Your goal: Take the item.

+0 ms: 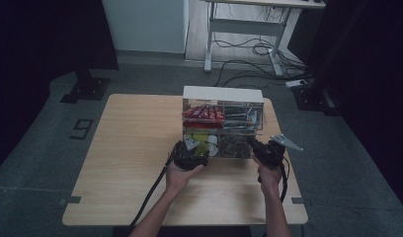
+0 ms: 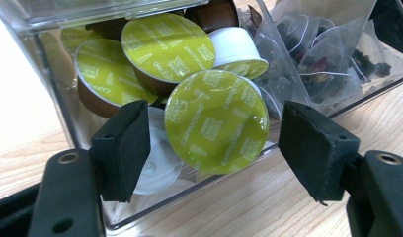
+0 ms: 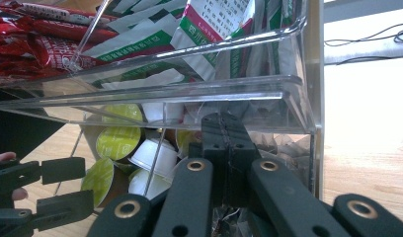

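Note:
A clear acrylic organizer (image 1: pixel 222 94) stands on the wooden table (image 1: pixel 135 148). Its lower left bin holds several coffee capsules with green lids (image 2: pixel 217 126); tea bags (image 2: pixel 328 64) fill the bin beside it. My left gripper (image 2: pixel 214 143) is open right at the capsule bin's low front wall, its pads (image 2: pixel 128 148) either side of one upright capsule and not touching it. My right gripper (image 3: pixel 224 123) is shut with its pads pressed together, held in front of the lower right bin under the clear shelf edge. From above, the left gripper (image 1: pixel 192 148) and the right gripper (image 1: pixel 254 144) sit at the organizer's front.
Red sachets (image 3: pixel 26 44) and green-and-white packets (image 3: pixel 209 24) lie in the upper bins. The left gripper (image 3: pixel 66 190) shows at the lower left of the right gripper view. Bare tabletop spreads left of the organizer. A desk frame with cables (image 1: pixel 249 49) stands on the floor beyond.

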A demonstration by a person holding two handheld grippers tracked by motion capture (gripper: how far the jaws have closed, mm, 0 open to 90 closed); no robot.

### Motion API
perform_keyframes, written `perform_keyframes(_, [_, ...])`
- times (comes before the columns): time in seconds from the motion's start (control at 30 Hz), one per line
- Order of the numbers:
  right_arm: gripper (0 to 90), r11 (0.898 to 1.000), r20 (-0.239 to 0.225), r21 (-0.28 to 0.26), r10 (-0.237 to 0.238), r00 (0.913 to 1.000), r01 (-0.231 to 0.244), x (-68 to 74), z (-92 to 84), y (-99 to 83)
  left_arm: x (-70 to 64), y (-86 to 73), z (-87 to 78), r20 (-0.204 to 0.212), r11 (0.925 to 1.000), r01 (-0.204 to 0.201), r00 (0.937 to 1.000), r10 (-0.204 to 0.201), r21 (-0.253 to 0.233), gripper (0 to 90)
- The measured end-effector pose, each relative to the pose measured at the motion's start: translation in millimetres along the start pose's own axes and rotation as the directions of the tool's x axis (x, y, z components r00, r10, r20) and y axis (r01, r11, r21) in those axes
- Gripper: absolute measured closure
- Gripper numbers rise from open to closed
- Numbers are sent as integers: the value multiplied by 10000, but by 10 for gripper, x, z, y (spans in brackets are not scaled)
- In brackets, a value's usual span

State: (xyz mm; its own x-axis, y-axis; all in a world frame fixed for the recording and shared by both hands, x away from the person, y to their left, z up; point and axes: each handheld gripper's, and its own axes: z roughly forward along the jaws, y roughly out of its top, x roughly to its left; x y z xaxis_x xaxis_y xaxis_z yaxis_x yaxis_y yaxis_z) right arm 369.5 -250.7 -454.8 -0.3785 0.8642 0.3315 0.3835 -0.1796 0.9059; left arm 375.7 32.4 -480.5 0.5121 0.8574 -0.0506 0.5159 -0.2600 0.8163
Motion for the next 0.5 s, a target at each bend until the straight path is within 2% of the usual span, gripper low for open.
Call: perform_keyframes(0.5, [888, 10000, -76, -15, 34, 10000, -34, -8, 4, -1, 8, 12, 80, -156, 10000, -35, 9999, 35, -1, 288])
